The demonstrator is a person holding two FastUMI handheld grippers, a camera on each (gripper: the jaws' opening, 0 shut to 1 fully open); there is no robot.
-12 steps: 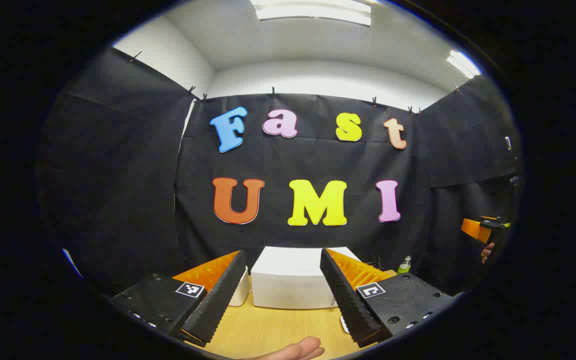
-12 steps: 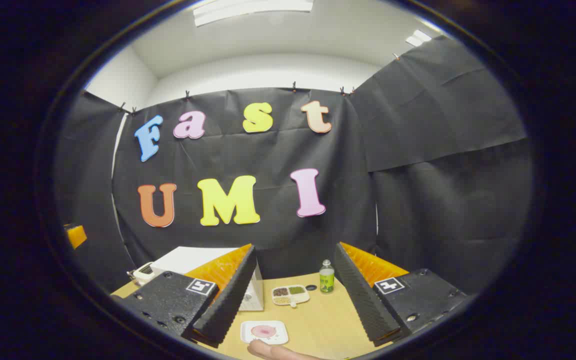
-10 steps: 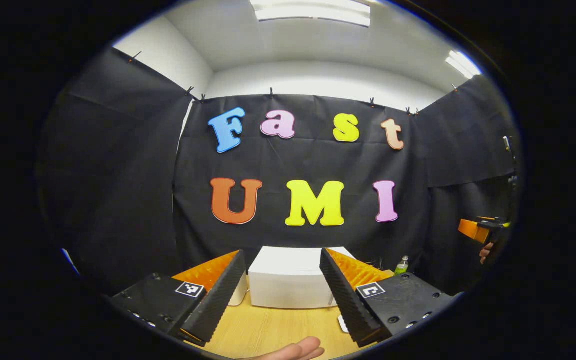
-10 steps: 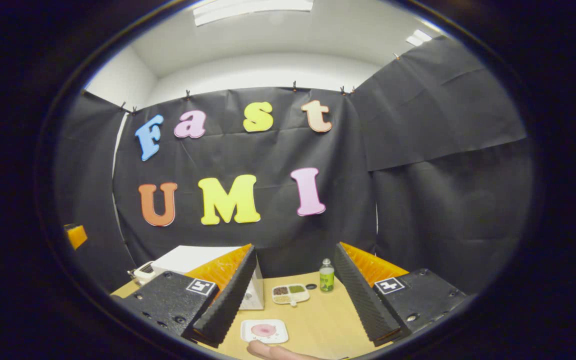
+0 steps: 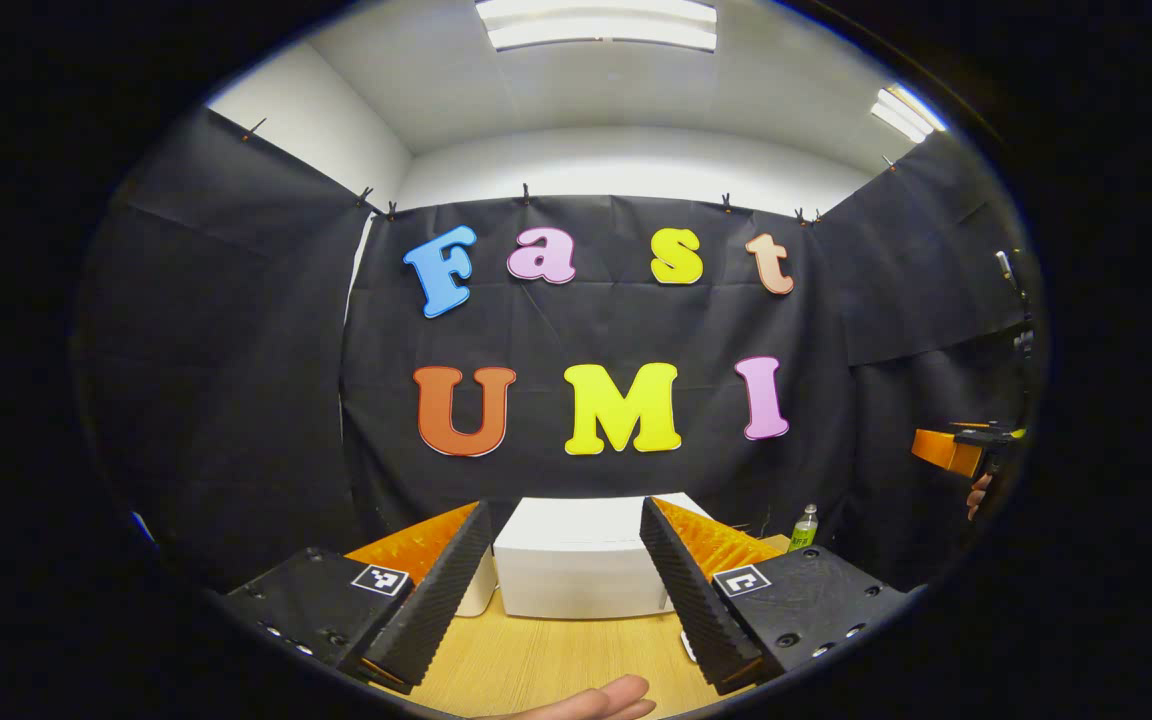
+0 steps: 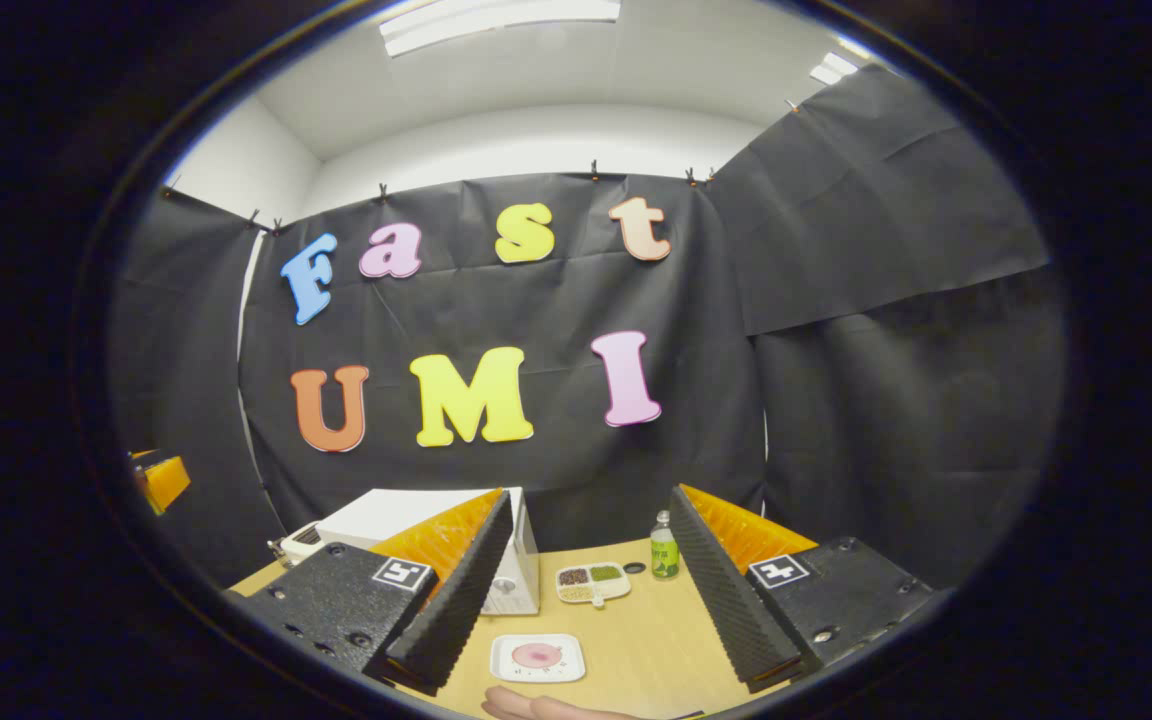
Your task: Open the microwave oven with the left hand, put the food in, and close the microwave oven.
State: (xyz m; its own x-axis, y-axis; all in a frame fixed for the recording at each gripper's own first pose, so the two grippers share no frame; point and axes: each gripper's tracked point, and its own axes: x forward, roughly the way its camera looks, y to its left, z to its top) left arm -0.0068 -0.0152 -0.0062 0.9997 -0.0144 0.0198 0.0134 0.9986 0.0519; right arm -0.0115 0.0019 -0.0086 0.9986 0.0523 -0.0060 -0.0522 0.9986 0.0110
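A white microwave oven (image 5: pixel 581 565) stands shut at the back of the wooden table (image 5: pixel 546 665); in the right gripper view the microwave (image 6: pixel 406 512) is at the left. My left gripper (image 5: pixel 561 590) hovers open above the table, well in front of it, holding nothing. My right gripper (image 6: pixel 586 590) is open and empty, raised over the table. A white square plate with pink food (image 6: pixel 538 657) lies on the table below and between its fingers. The right gripper (image 5: pixel 951 450) appears far right in the left gripper view; the left gripper (image 6: pixel 161 480) at the far left of the right one.
A divided white dish of grains (image 6: pixel 591 583) and a green bottle (image 6: pixel 664 553) stand behind the plate, right of the microwave. A small white appliance (image 5: pixel 479 588) sits left of the microwave. A hand (image 5: pixel 586 700) shows at the bottom edge. Black cloth walls enclose the table.
Both views have shifted slightly: the left gripper's view has shifted a little, and the right gripper has drifted so the plate and microwave sit a little farther right and higher.
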